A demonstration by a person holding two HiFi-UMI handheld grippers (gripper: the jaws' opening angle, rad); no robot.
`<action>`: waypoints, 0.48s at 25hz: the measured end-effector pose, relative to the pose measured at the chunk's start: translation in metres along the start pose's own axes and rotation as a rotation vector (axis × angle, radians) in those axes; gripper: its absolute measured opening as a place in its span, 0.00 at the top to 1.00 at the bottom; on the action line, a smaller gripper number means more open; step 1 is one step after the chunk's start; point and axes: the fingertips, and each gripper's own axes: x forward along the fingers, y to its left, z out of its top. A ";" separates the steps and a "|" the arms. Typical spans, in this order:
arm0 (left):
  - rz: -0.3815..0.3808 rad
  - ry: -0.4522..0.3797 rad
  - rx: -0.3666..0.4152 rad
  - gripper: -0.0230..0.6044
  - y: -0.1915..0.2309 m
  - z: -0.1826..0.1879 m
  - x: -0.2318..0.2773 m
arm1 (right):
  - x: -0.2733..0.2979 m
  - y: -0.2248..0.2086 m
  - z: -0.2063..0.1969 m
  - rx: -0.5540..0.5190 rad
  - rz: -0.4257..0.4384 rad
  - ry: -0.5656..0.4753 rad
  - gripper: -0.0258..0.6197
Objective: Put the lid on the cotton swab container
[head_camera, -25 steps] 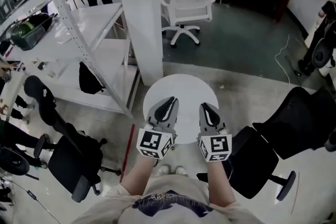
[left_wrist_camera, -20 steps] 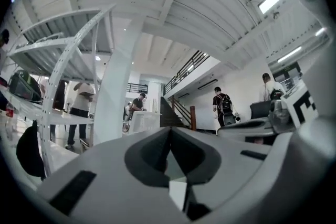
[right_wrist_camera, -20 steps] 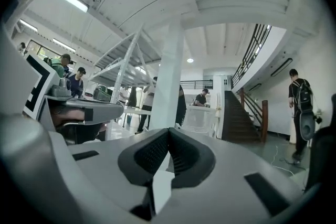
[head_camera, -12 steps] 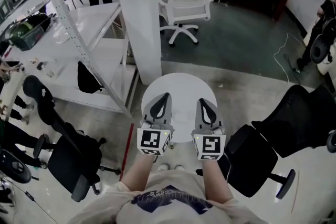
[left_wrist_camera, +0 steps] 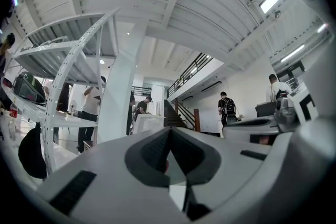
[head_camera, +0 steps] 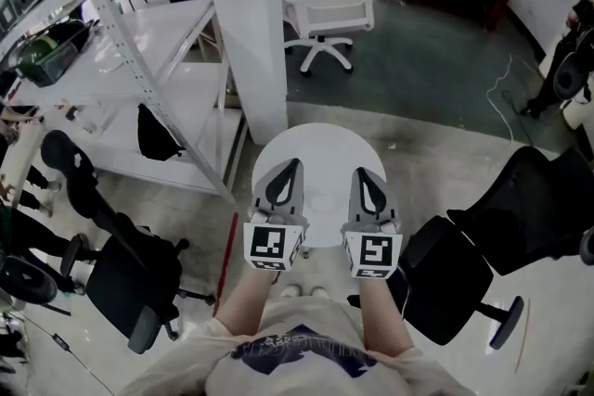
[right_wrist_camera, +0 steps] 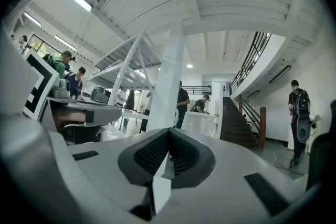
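Both the left gripper (head_camera: pixel 295 164) and right gripper (head_camera: pixel 358 172) are closed, empty — only the head view shows the round white table (head_camera: pixel 321 144) below.

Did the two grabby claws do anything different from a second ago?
Yes. The left gripper and the right gripper both squeezed their jaws the last little bit shut, with nothing between them. Nothing was picked up or let go. They still hover side by side over the round white table, in about the same spot.

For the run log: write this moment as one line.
left gripper: jaws shut, empty | right gripper: jaws shut, empty | both over round white table
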 end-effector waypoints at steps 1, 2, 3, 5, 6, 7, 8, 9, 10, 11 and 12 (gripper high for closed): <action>0.001 0.001 0.001 0.97 0.000 0.000 0.000 | 0.000 0.000 0.000 0.000 -0.003 0.001 0.95; 0.001 0.000 0.003 0.97 0.000 0.000 -0.001 | -0.001 0.000 0.000 -0.004 -0.007 0.003 0.95; 0.000 -0.002 0.008 0.97 0.000 0.000 -0.001 | -0.001 0.000 0.000 -0.012 -0.011 0.006 0.95; -0.003 -0.005 0.024 0.97 0.000 0.001 -0.002 | -0.001 0.003 0.000 -0.027 -0.013 0.010 0.95; -0.005 -0.003 0.030 0.97 -0.001 0.001 -0.002 | -0.001 0.004 0.000 -0.030 -0.012 0.011 0.95; -0.008 0.000 0.032 0.97 -0.001 0.000 -0.003 | -0.001 0.006 0.000 -0.031 -0.009 0.012 0.95; -0.011 0.004 0.034 0.97 -0.002 -0.002 -0.003 | -0.001 0.007 -0.001 -0.031 -0.007 0.012 0.95; -0.013 0.006 0.034 0.97 -0.002 -0.002 -0.003 | -0.001 0.008 0.000 -0.030 -0.004 0.012 0.95; -0.013 0.008 0.034 0.97 -0.001 -0.003 -0.004 | -0.001 0.009 0.000 -0.030 -0.002 0.011 0.95; -0.013 0.009 0.034 0.97 -0.001 -0.003 -0.004 | -0.001 0.009 0.001 -0.029 -0.002 0.008 0.95; -0.012 0.009 0.034 0.97 0.000 -0.002 -0.005 | -0.001 0.009 0.003 -0.030 -0.002 0.004 0.95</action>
